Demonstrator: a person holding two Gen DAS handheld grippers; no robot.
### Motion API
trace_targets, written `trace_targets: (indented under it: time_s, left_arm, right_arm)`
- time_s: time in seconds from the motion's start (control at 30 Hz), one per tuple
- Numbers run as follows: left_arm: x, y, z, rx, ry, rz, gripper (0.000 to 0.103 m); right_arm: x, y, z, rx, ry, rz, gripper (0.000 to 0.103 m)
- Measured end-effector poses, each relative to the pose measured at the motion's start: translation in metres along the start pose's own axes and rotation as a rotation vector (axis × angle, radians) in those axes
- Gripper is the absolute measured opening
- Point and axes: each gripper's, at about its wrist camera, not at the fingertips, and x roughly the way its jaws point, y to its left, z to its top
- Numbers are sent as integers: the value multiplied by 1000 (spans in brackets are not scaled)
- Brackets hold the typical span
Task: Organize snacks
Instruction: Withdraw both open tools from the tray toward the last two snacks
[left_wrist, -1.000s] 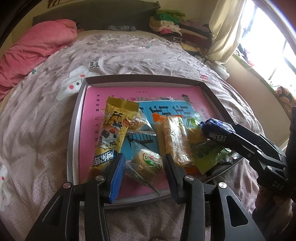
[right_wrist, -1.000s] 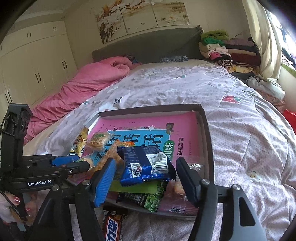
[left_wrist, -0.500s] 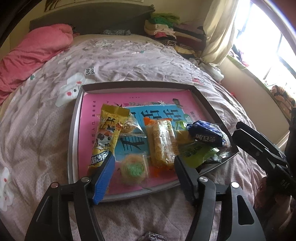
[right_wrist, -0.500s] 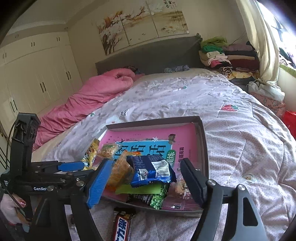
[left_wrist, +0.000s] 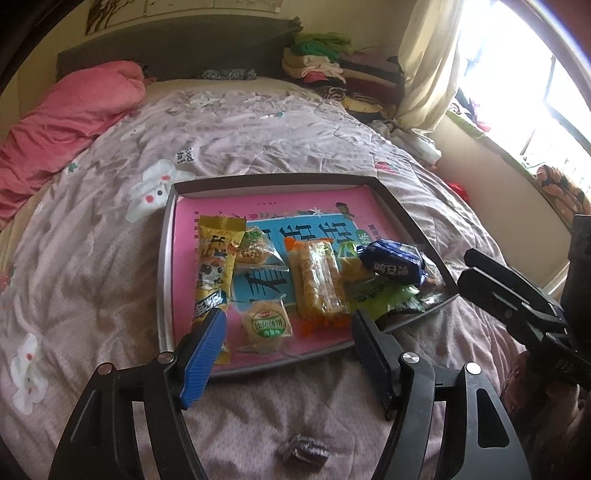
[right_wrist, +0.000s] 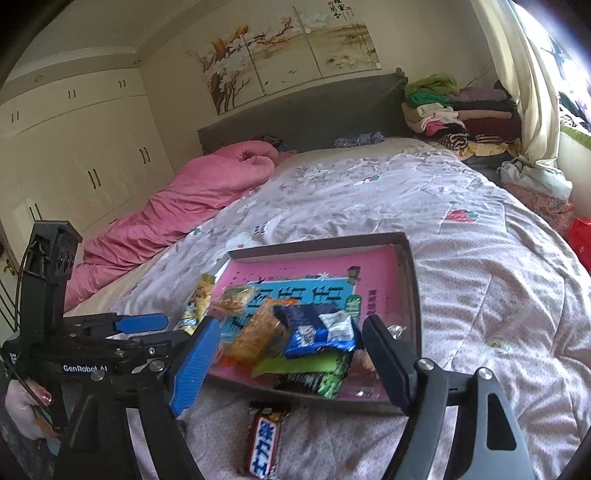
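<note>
**Snacks gathered in a tray on the bed**

Snacks lie in a shallow dark-rimmed tray (left_wrist: 167, 258) with a pink and blue printed liner, set on the bed's (left_wrist: 258, 140) grey-lilac patterned quilt. In the left wrist view a long yellow packet (left_wrist: 214, 273) lies along the tray's left side, a small clear packet of crackers (left_wrist: 255, 247) just beside it, a round biscuit in clear wrap (left_wrist: 266, 325) near the front edge, and an orange-ended pack of golden bars (left_wrist: 317, 284) in the middle. A blue packet (left_wrist: 393, 260) rests on top of a green packet (left_wrist: 373, 295) at the right.

Outside the tray, a dark wrapped candy (left_wrist: 304, 451) sits on the quilt below the left claw, and a chocolate bar (right_wrist: 264, 439) lies on the quilt just in front of the tray. A pink duvet (left_wrist: 62, 122) is heaped at the far left, and folded clothes (left_wrist: 325, 70) are stacked by the headboard.

The left claw (left_wrist: 288, 345) hangs above the tray's near edge, its jaws opening wide, with nothing between the pads; the biscuit lies beneath, untouched. The right claw (right_wrist: 286, 360) hangs over the blue packet, jaws opening, gripping nothing.
</note>
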Motion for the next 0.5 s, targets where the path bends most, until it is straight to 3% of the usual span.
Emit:
trace_targets:
  time_s: [0.5]
  left_arm:
    - [-14,-2,-41,70,90,28,72]
  right_arm:
    - [-2,17,-22,0,103,25,79]
